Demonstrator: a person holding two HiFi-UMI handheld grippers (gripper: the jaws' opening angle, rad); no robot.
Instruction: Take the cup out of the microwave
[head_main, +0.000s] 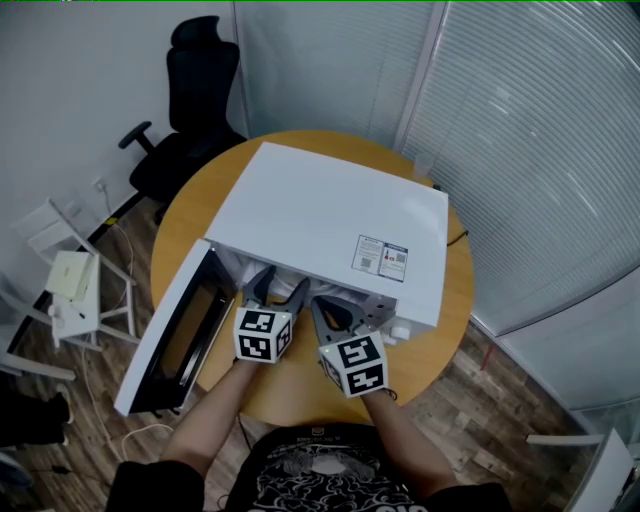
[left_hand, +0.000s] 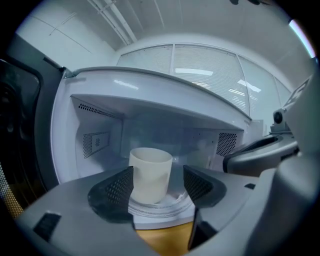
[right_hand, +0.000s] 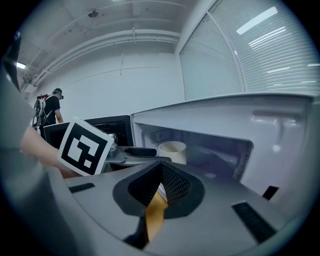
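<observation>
Poised at the mouth of the microwave (head_main: 330, 215) with left gripper (left_hand: 159, 176) spread and empty, upright cup (left_hand: 150, 170) straight ahead inside, farther from the clenched, empty right gripper (right_hand: 160, 172).

Low in the centre of the head view, two bare forearms (head_main: 205, 420) rise from the bottom edge and converge, carrying the left gripper (head_main: 280, 285) and the right gripper (head_main: 335, 312) side by side, close together. Both point towards the upper part of the frame and tilt a little downward, each with its marker cube (head_main: 262, 335) facing the camera. In the left gripper view the left gripper (left_hand: 158, 182) has its jaws apart on either side of the cup (left_hand: 150, 172) without pressing on it, while in the right gripper view the right gripper (right_hand: 160, 172) has its jaws together with nothing between them.
</observation>
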